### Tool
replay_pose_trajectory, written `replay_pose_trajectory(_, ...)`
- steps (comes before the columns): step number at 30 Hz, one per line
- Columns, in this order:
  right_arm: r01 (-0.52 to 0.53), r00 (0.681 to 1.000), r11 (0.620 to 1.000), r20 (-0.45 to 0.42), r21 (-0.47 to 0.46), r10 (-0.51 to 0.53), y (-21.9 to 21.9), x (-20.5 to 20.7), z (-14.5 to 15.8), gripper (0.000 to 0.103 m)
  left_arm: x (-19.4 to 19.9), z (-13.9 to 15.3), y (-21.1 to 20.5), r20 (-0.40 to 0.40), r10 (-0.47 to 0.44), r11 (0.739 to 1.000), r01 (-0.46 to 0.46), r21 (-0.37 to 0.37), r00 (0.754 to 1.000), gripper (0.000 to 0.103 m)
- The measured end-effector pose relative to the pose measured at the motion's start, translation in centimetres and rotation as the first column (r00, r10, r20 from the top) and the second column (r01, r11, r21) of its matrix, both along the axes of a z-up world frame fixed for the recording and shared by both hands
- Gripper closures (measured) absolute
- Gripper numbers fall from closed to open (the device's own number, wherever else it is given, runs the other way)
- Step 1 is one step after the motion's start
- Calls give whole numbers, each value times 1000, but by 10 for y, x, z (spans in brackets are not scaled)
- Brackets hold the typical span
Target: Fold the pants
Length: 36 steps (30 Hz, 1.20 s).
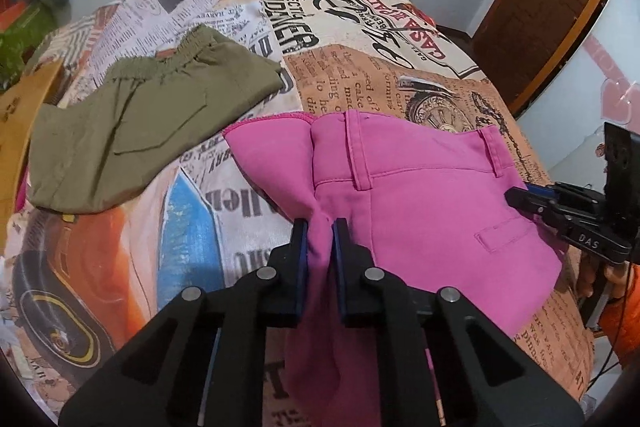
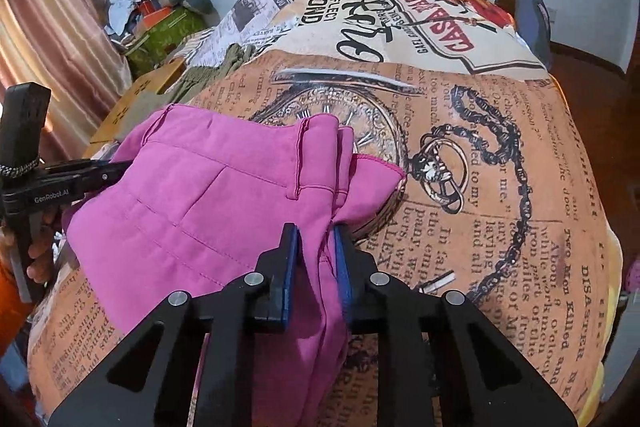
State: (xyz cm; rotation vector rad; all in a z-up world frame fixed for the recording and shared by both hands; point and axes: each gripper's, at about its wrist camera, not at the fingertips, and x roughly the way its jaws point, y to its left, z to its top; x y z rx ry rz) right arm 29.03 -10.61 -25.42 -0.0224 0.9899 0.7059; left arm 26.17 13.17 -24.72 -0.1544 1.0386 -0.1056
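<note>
The pink pants (image 1: 420, 195) lie on the newspaper-print bed cover (image 1: 360, 67), waistband away from me, with belt loops and a welt pocket showing. My left gripper (image 1: 320, 227) is shut on a bunched fold of the pink fabric. My right gripper (image 2: 316, 235) is shut on the pink pants (image 2: 208, 195) at the opposite waist side. Each gripper shows in the other's view: the right gripper (image 1: 516, 197) at the pants' right edge, the left gripper (image 2: 120, 167) at their left edge. Fabric hangs down between both sets of fingers.
Olive-green pants (image 1: 132, 123) lie folded on the cover, left and beyond the pink pair. A brown cardboard box (image 1: 16, 123) sits at the bed's left edge. Clutter (image 2: 160, 23) is piled by the far wall. A wooden door (image 1: 552, 7) stands at right.
</note>
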Motion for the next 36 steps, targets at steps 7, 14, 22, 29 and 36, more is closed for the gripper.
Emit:
replay_pose_trajectory(7, 7, 999, 1000, 48, 5, -7, -2, -2, 19, 91, -2, 14, -3, 16, 12, 1000, -12, 17, 1000, 93)
replay_pose_trajectory(14, 3, 995, 1000, 101, 14, -4, -2, -8, 44, 92, -13, 37, -11, 60, 26, 1000, -27, 16, 998, 94)
replay_pose_trajectory(22, -8, 985, 1000, 170, 30, 3, 2, -17, 78, 92, -27, 75, -13, 134, 27, 999, -31, 24, 991, 94)
replay_pose_trajectory(29, -32, 973, 999, 229, 40, 22, 17, -17, 105, 92, -42, 111, -5, 211, 42, 997, -56, 58, 977, 94)
replay_pose_trajectory(36, -82, 957, 996, 281, 42, 67, 50, -12, 126, 92, -49, 132, 22, 257, 89, 990, -113, 82, 962, 94)
